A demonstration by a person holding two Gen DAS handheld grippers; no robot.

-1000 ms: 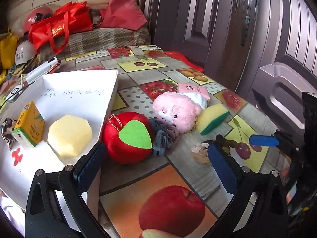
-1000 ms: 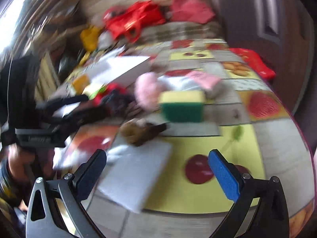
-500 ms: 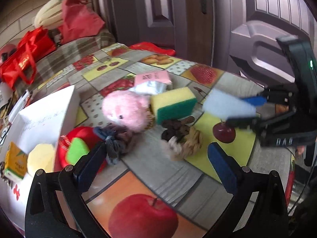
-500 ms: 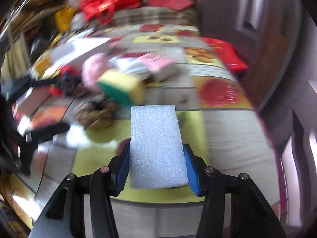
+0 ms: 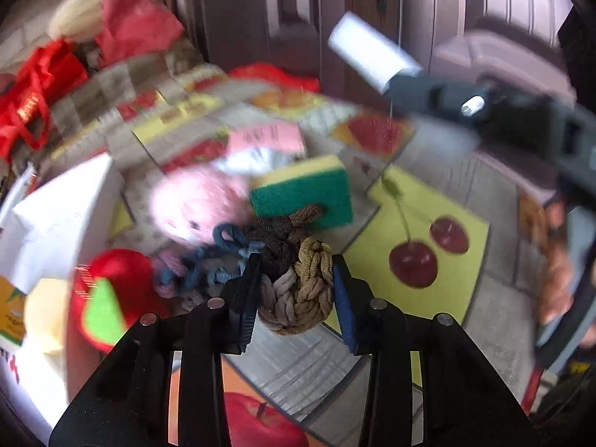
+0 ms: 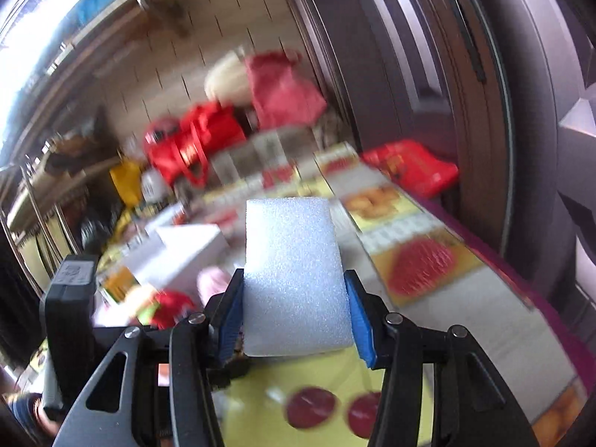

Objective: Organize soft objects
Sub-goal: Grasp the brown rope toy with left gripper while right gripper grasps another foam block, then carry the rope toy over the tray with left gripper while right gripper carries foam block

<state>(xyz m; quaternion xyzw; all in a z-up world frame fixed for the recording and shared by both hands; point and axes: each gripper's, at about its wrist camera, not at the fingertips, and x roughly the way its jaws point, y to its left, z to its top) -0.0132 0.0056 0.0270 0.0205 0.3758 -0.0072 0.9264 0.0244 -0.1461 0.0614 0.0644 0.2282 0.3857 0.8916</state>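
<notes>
My left gripper (image 5: 294, 290) is shut on a knotted brown and tan rope ball (image 5: 298, 290) over the fruit-print table. My right gripper (image 6: 294, 320) is shut on a white foam block (image 6: 294, 279) and holds it above the table; the block also shows in the left wrist view (image 5: 368, 52), high at the right. A green and yellow sponge (image 5: 303, 190), a pink plush (image 5: 193, 205), a blue-grey scrunchie (image 5: 208, 260) and a red plush apple (image 5: 111, 298) lie on the table.
A white box (image 5: 56, 219) at the left holds a pale yellow foam piece (image 5: 41, 305) and a yellow carton (image 5: 11, 313). A pink packet (image 5: 264, 138) lies behind the sponge. Red bags (image 5: 33, 89) sit at the back. A dark door (image 6: 428, 74) is close at the right.
My left gripper moved forward and shut on the rope ball. My right gripper, with the foam block, rose well above the table and swung toward the white box side.
</notes>
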